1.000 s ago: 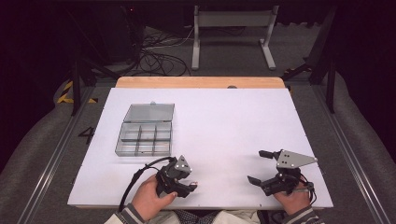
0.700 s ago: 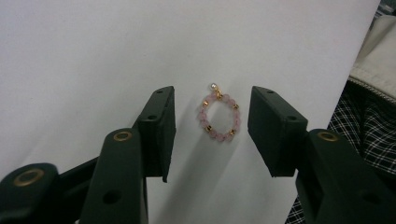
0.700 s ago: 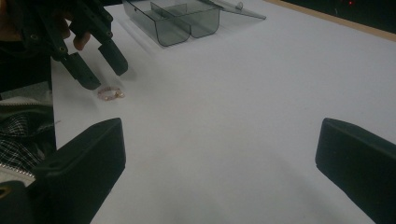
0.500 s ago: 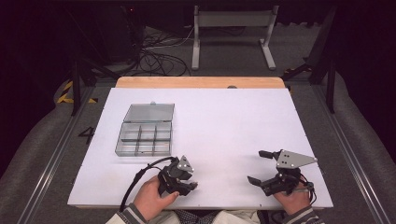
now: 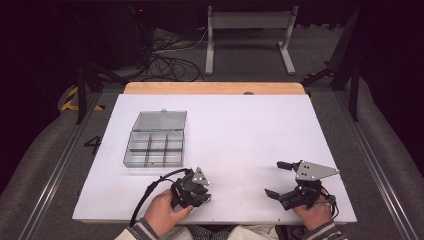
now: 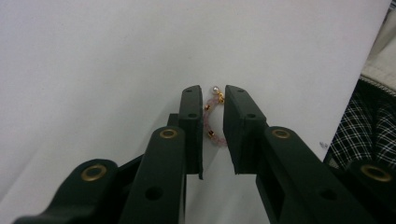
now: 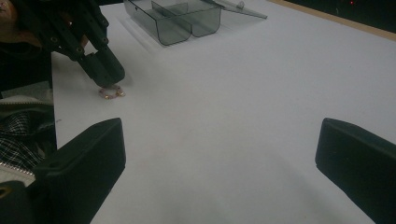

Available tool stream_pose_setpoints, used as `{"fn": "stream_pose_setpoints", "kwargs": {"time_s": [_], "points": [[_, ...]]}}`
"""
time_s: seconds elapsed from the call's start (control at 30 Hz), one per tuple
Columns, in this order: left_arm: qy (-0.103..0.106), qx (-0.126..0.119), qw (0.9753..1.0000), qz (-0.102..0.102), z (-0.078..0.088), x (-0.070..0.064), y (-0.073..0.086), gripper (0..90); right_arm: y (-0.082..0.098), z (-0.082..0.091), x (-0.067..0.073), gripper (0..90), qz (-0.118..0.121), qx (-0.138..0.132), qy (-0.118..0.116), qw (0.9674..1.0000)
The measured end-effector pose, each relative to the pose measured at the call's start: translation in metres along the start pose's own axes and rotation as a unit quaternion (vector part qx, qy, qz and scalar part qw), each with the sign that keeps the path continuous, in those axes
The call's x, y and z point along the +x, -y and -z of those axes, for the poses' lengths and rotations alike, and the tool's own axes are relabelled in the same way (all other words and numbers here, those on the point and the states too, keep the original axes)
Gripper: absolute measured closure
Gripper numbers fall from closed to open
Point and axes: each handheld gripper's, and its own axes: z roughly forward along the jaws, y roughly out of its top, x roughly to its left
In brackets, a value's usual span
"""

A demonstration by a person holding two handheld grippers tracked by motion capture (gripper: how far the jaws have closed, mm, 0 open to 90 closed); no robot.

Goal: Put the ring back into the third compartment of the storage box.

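Note:
A small beaded ring [image 6: 211,122] of pink and gold beads with one pearl lies on the white table [image 5: 250,130] near its front edge. My left gripper [image 6: 214,93] points down at it with its jaws a narrow gap apart, and the ring sits between them, touching the left jaw. In the right gripper view the left gripper [image 7: 109,77] stands tip-down over the ring [image 7: 112,92]. In the high view the left gripper [image 5: 202,199] is at the front, left of centre. My right gripper [image 5: 274,178] rests wide open at the front right, nothing between its fingers [image 7: 88,154].
A clear grey compartment box [image 5: 155,145] with its lid folded back sits at the left middle of the table; it also shows far off as the box [image 7: 187,18]. A wooden strip [image 5: 215,88] runs along the table's far edge. A checked sleeve [image 6: 369,121] is beside the front edge.
The left gripper has tipped slightly forward and down at the front edge. The right gripper and the box have not moved.

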Motion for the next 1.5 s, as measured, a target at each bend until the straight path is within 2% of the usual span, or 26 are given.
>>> {"fn": "stream_pose_setpoints", "kwargs": {"time_s": [0.3,0.8,0.93,1.0,1.23,1.5], "points": [[-0.011,0.01,0.9999,-0.001,-0.004,-0.001,-0.001,85.0,0.0,0.0,0.0,2.4,0.003,0.002,0.0,1.0],[-0.017,0.006,0.9998,-0.009,-0.001,-0.003,-0.002,86.0,0.0,0.0,0.001,2.5,0.004,0.002,0.001,1.0],[-0.019,-0.004,0.9998,-0.006,0.003,-0.004,-0.002,86.0,0.0,0.0,0.001,2.5,0.004,0.003,0.001,1.0],[-0.019,-0.008,0.9997,-0.012,0.005,-0.003,-0.003,86.0,0.0,0.0,0.001,2.5,0.005,0.003,0.001,1.0],[-0.023,-0.031,0.9992,-0.005,0.017,-0.003,-0.004,86.0,0.0,0.0,0.001,2.5,0.005,0.003,0.001,1.0],[-0.03,-0.059,0.9978,0.001,0.032,0.001,-0.004,86.0,0.0,0.0,0.001,2.5,0.004,0.002,0.001,1.0]]}}
